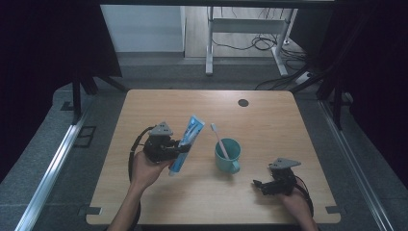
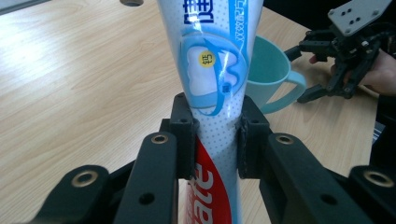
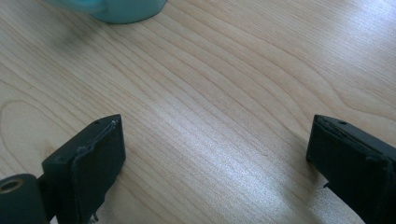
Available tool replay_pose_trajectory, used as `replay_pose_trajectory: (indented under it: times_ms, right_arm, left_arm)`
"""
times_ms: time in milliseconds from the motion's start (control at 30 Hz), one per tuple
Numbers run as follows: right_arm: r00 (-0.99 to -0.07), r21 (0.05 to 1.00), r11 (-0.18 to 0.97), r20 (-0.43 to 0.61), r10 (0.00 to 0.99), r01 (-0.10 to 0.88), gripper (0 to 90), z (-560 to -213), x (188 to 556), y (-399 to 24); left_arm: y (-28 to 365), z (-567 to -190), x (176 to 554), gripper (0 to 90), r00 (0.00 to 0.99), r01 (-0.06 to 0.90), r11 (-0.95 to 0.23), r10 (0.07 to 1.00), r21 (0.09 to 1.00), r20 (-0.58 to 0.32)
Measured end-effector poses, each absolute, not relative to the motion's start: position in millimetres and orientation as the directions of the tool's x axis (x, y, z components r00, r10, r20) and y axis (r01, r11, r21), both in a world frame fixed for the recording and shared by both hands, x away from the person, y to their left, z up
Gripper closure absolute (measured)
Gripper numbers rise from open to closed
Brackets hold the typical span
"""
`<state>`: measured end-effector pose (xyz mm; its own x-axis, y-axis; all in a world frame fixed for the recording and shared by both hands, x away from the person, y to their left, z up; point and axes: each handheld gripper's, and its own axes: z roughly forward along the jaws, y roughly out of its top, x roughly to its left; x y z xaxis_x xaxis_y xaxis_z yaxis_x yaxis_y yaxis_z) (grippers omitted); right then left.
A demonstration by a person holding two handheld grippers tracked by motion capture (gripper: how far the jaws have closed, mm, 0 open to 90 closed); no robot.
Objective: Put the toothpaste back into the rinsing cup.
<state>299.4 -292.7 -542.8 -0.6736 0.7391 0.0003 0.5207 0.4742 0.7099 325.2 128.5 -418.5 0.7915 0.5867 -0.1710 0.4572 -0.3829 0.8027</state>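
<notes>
Left tool (image 1: 174, 148): jaws clamped, raised, left hand (image 1: 144, 168) gripping behind it. Right tool (image 1: 262, 185): jaws spread wide, held low, right hand (image 1: 297, 202) behind it.

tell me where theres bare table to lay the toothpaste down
Free: the far half of the table, between the dark round hole and the far-left corner. Crowded: the middle, where the teal mug holds a toothbrush beside the toothpaste tube.
</notes>
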Motion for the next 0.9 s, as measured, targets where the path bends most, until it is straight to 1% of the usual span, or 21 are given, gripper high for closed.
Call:
replay_pose_trajectory:
  times_ms: [900]
  right_arm:
    - [-0.673, 0.709, 0.474, 0.001, 0.739, 0.522, 4.4, -542.7, 299.3, -292.7]
  left_arm:
    - [89.1, -400.9, 328.1, 72.7, 0.828, 0.399, -0.361, 0.537, 0.843, -0.163]
